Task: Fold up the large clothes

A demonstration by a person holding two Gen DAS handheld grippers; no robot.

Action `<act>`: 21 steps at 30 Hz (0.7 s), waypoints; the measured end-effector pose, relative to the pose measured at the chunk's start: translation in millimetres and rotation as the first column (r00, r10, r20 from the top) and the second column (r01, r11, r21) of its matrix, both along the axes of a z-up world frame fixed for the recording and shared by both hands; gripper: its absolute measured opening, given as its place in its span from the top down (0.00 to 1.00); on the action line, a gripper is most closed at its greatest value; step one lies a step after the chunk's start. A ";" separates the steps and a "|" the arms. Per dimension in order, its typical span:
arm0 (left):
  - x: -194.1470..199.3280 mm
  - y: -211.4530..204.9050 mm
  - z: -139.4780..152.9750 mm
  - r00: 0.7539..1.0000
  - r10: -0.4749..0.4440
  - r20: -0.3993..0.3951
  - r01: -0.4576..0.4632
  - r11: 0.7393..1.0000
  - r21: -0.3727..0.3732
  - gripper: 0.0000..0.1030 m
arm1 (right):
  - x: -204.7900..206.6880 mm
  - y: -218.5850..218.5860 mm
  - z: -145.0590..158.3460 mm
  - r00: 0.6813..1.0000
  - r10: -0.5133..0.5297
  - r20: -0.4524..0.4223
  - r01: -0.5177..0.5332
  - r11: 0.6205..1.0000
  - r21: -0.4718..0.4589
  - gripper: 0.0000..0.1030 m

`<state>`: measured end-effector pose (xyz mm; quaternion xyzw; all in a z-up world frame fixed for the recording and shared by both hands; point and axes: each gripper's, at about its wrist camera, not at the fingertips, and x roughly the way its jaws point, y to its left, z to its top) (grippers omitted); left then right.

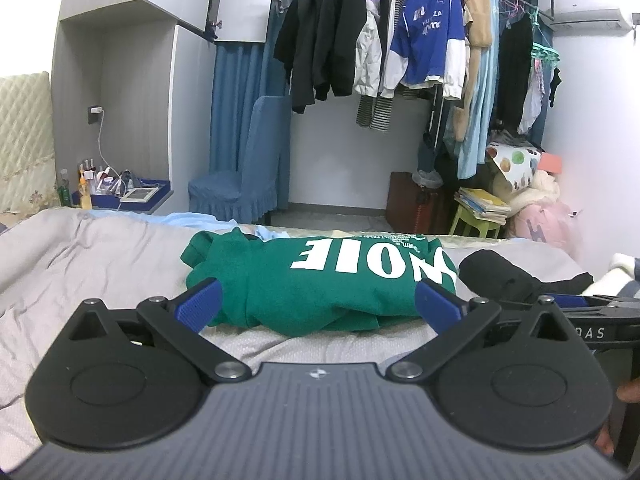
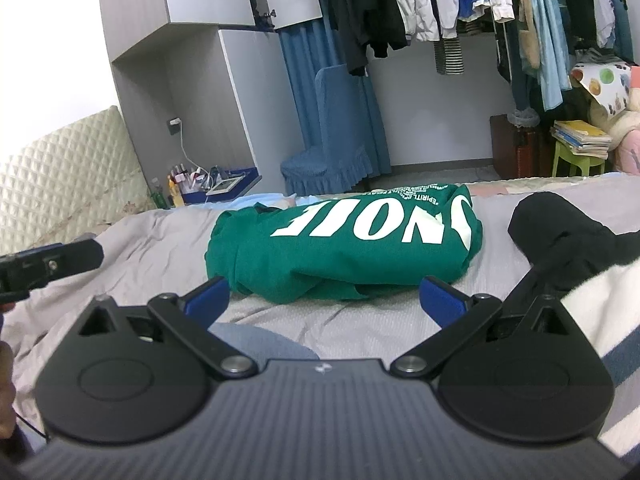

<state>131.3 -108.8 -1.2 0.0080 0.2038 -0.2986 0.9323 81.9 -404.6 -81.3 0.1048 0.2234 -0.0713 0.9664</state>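
Left wrist view: my left gripper (image 1: 320, 306) is spread wide, holding nothing, blue pads either side of the near edge of the green sweatshirt (image 1: 320, 280). It lies folded on the grey bed cover (image 1: 80, 264), toward the far edge. Black garment (image 1: 508, 276) lies just right of it.

Right wrist view: my right gripper (image 2: 324, 300) is also released and empty, just short of the sweatshirt (image 2: 344, 248). Left gripper's tip (image 2: 52, 264) shows at the left edge.

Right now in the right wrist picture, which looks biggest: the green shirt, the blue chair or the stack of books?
1. green shirt
2. blue chair
3. stack of books
The shirt lies nearest the camera, so this is looks only.
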 end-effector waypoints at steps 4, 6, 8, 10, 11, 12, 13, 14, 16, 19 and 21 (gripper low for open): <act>0.0 -0.1 -1.2 1.000 0.005 0.002 -0.005 1.000 0.002 0.00 | -0.5 0.6 -0.5 1.000 0.001 -0.005 -0.001 1.000 0.002 0.00; 0.7 0.1 -1.0 1.000 0.005 0.001 -0.005 1.000 0.002 0.00 | -0.6 0.9 -0.4 1.000 0.000 -0.004 0.000 1.000 0.004 0.00; 0.2 0.2 -1.3 1.000 0.007 0.002 -0.007 1.000 0.003 0.00 | -0.5 1.0 -0.4 1.000 0.000 -0.004 0.000 1.000 0.004 0.00; 0.2 0.7 -1.6 1.000 0.009 0.002 -0.009 1.000 0.002 0.00 | -0.7 1.2 -0.5 1.000 -0.002 -0.005 0.002 1.000 0.002 0.00; 0.3 0.9 -1.6 1.000 0.009 0.002 -0.009 1.000 0.001 0.00 | -0.5 0.8 -1.1 1.000 -0.002 -0.006 0.002 1.000 0.003 0.00; 0.4 1.0 -1.8 1.000 0.009 0.002 -0.009 1.000 0.001 0.00 | -0.4 0.2 -1.7 1.000 -0.001 -0.007 0.001 1.000 0.005 0.00; 0.5 1.1 -1.8 1.000 0.009 0.002 -0.009 1.000 0.003 0.00 | -0.8 0.5 -2.2 1.000 -0.001 -0.008 0.002 1.000 0.005 0.00; 0.5 1.2 -2.0 1.000 0.009 0.002 -0.009 1.000 0.004 0.00 | -1.0 0.6 -2.3 1.000 -0.003 -0.008 0.003 1.000 0.004 0.00; -0.3 1.0 -1.9 1.000 0.009 0.003 -0.010 1.000 0.005 0.00 | -0.8 0.3 -2.3 1.000 -0.001 -0.008 0.001 1.000 0.004 0.00; -0.4 0.8 -2.4 1.000 0.011 0.000 -0.011 1.000 0.005 0.00 | -1.2 0.3 -3.5 1.000 0.000 -0.011 0.000 1.000 0.004 0.00; -0.6 1.1 -2.6 1.000 0.012 -0.001 -0.012 1.000 0.005 0.00 | -2.2 0.5 -5.0 1.000 0.001 -0.013 -0.001 1.000 0.005 0.00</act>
